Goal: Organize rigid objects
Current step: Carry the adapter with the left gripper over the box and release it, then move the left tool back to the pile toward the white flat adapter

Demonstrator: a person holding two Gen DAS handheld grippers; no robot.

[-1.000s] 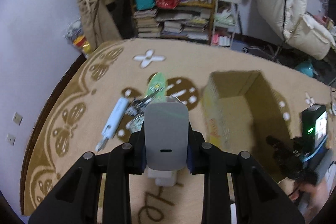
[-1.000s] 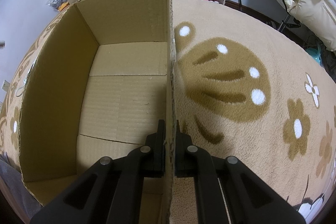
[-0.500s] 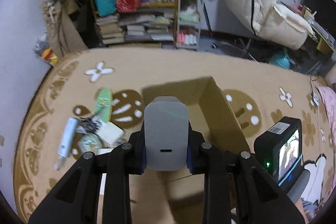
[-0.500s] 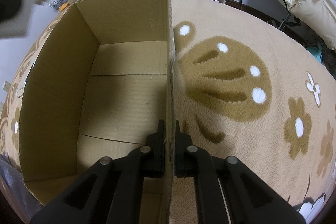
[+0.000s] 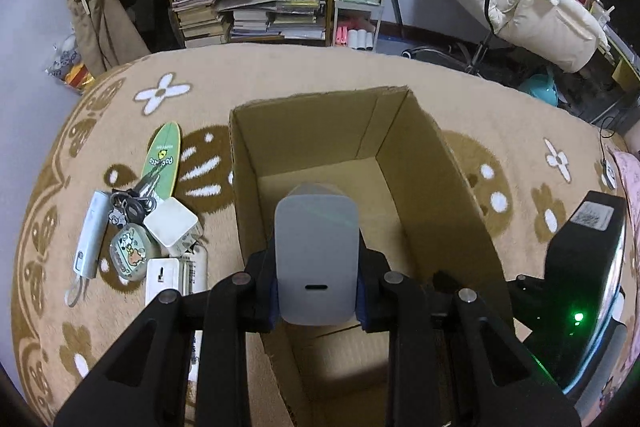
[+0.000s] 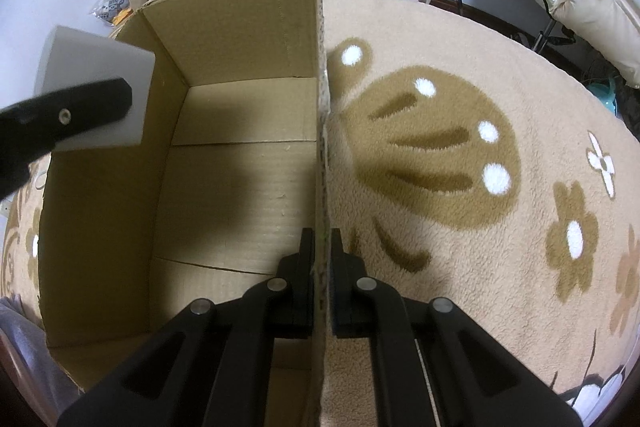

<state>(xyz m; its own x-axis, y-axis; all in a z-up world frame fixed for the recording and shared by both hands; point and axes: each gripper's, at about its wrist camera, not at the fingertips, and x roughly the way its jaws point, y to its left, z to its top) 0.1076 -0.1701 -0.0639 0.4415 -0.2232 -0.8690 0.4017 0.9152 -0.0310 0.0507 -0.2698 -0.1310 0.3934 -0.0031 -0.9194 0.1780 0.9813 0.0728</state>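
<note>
1. The left hand-held gripper (image 5: pixel 318 281) is clamped on a grey charger (image 5: pixel 316 259) and holds it over the open box (image 5: pixel 436 163), mid-frame in the left view. In the right view the charger shows at the upper left, above the box's left wall.
2. The box floor looks bare in both views, so I judge the sorting barely begun: this charger would be the first thing in, and it is not yet let go.
3. The right hand-held gripper (image 6: pixel 322 283) is closed on the box's right wall, seemingly steadying it.
4. Left to do: a heap on the rug (image 5: pixel 280 75) at the left of the left view, just beside the box. I can make out a green mini skateboard (image 5: pixel 162 157), keys (image 5: pixel 134 205), a white tube (image 5: pixel 91 231), a white cube plug (image 5: pixel 171 225), a round cartoon case (image 5: pixel 130 255) and a white flat piece (image 5: pixel 162 277), all touching or overlapping.
5. Nothing blocks the drop. The heap is tangled, though, so picking single pieces may be fiddly.
6. Beyond the rug, at the top of the frame, stands a crammed bookshelf (image 5: pixel 256 3).
</note>
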